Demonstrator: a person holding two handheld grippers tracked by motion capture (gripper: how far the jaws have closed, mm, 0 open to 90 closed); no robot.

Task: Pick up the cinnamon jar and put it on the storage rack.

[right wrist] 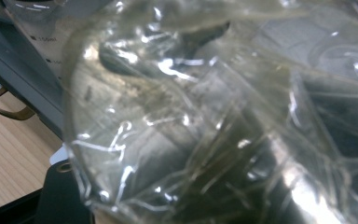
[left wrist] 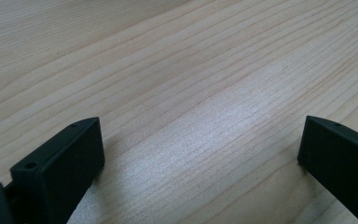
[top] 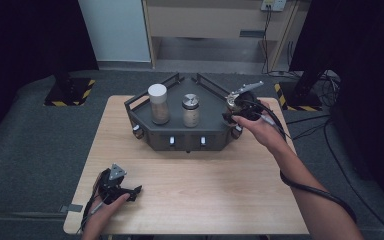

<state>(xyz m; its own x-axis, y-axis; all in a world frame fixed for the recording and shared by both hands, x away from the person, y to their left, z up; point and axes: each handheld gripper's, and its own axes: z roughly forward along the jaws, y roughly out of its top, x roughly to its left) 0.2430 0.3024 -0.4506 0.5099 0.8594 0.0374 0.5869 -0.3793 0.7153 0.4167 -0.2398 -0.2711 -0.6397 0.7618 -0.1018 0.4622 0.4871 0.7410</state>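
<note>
Wooden table (top: 195, 185) carries a dark tray (top: 210, 125) with two jars; the right gripper (top: 237, 107), at its right edge, presses into crinkled clear film (right wrist: 205, 121), jaw state untellable; the left gripper (left wrist: 200, 154) rests on bare wood, jaws apart; a faint "150ml" mark is visible in the right gripper view

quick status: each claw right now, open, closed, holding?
Left claw: open, empty, low over the wooden table.
Right claw: at the grey tray, against crinkled clear plastic; open or closed cannot be told.
</note>
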